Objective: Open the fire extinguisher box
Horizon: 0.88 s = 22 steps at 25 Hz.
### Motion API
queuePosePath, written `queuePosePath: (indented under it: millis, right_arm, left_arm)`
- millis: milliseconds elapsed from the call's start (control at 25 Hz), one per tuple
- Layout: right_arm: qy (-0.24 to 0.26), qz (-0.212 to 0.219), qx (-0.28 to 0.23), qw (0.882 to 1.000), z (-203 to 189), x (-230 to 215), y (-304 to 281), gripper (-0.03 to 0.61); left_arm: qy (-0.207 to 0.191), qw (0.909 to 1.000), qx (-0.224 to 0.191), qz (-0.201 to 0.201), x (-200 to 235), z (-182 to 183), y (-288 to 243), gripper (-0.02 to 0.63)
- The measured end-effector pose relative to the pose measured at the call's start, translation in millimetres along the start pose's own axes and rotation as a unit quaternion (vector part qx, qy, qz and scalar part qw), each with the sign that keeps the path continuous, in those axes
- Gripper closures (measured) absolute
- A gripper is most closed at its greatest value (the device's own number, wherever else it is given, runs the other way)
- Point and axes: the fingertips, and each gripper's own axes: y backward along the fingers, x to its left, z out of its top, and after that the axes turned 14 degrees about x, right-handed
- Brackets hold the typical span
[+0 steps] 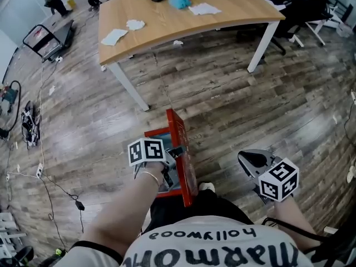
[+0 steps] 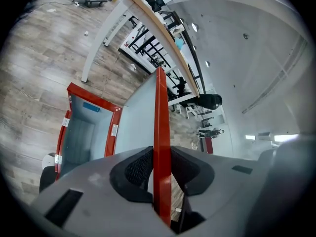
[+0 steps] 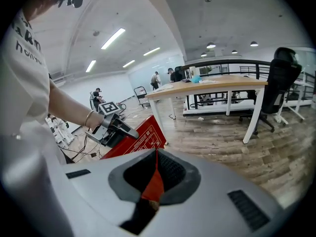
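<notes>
The red fire extinguisher box (image 1: 158, 133) lies on the wood floor just in front of me. Its red door (image 1: 182, 149) stands up on edge, and the grey inside (image 2: 81, 132) is bare. My left gripper (image 1: 177, 152) is shut on the door's edge (image 2: 160, 112), one pad on each face, as the left gripper view (image 2: 160, 172) shows. My right gripper (image 1: 247, 159) hangs to the right of the box, apart from it. Its jaws (image 3: 156, 154) meet at the tips with nothing held. The right gripper view shows the door's printed face (image 3: 143, 139) and the left gripper (image 3: 129, 132) on it.
A wooden table (image 1: 183, 15) with white legs stands beyond the box, with papers and small items on top. Office chairs (image 1: 306, 10) are at the far right. Cables (image 1: 33, 121) and a cart (image 1: 47, 38) lie along the left. People are at the far back.
</notes>
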Motion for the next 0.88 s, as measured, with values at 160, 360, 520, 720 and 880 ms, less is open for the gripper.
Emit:
queuePosePath:
  millis: [160, 360, 520, 720, 880]
  right_arm:
    - [0.020, 0.016, 0.010, 1.000, -6.0, -11.2, 4.2, 0.566]
    - [0.014, 0.027, 0.016, 0.999, -10.8, -23.4, 4.2, 0.566]
    - [-0.011, 0.028, 0.011, 0.999, -10.9, -25.1, 5.0, 0.566]
    - [-0.045, 0.011, -0.008, 0.999, -5.2, -19.9, 8.7, 0.566]
    - [-0.061, 0.001, -0.004, 0.998, -15.1, -10.7, 5.2, 0.566]
  left_arm:
    - [-0.009, 0.9998, -0.013, 0.012, -12.7, 2.0, -13.8, 0.517]
    - [-0.019, 0.9981, -0.025, 0.053, -19.7, 5.0, -27.2, 0.512]
    - [-0.018, 0.9956, -0.028, 0.088, -23.3, 3.8, -36.2, 0.512]
    - [-0.019, 0.9944, -0.020, 0.102, -25.6, 7.3, -42.1, 0.511]
    - [-0.026, 0.9944, -0.015, 0.101, -24.8, 8.4, -45.3, 0.506]
